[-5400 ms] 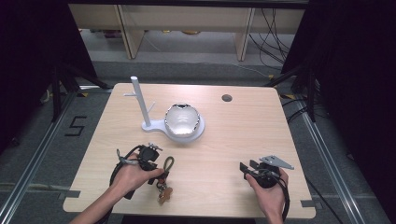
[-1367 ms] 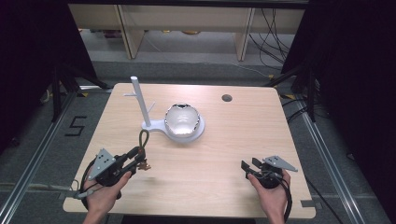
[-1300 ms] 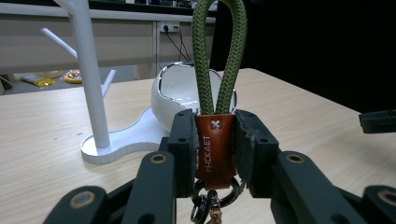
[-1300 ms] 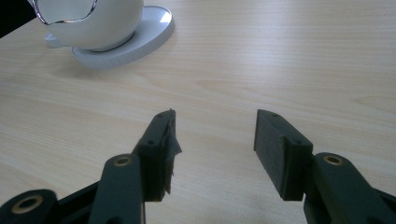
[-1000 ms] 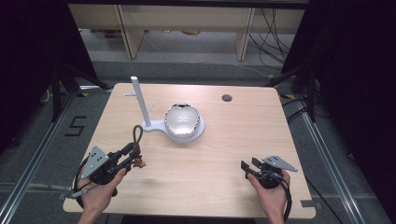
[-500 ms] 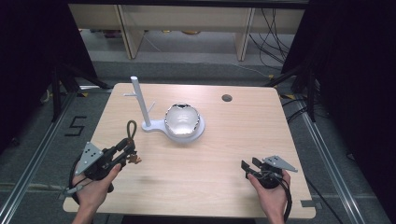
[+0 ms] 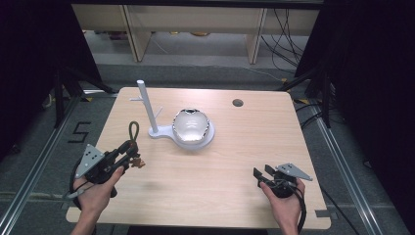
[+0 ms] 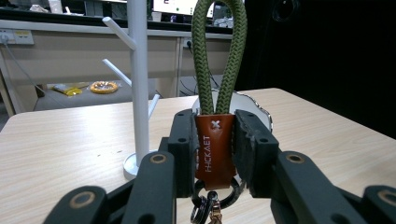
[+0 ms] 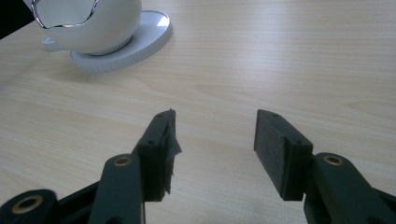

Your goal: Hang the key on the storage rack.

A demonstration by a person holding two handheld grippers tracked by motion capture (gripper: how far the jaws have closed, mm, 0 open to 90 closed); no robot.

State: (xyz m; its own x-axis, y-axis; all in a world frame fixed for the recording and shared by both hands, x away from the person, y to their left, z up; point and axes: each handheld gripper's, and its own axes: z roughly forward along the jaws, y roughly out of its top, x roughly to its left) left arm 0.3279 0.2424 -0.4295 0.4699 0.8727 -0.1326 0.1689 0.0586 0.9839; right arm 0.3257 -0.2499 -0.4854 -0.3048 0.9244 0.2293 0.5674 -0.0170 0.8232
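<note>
A keychain (image 8: pixel 214 144) with a green woven cord loop (image 7: pixel 132 130), a brown leather tab and metal rings is clamped in my left gripper (image 7: pixel 129 151), which is shut on the leather tab and held above the table's left front. The loop stands upright, pointing toward the white branched stand (image 7: pixel 146 106) (image 8: pixel 138 79). My right gripper (image 7: pixel 261 175) (image 9: pixel 212 135) rests at the table's front right, open, with nothing between its jaws.
The stand shares a white oval base (image 7: pixel 169 133) with a white, chrome-rimmed bowl (image 7: pixel 190 125) (image 9: pixel 88 21) at the table's middle. A round cable hole (image 7: pixel 238 103) sits at the back right. Shelving and cables lie beyond the wooden table (image 7: pixel 235 147).
My left gripper picked the keychain up from the table front, swung left, then carried it forward toward the stand, loop now upright. The right gripper has stayed put.
</note>
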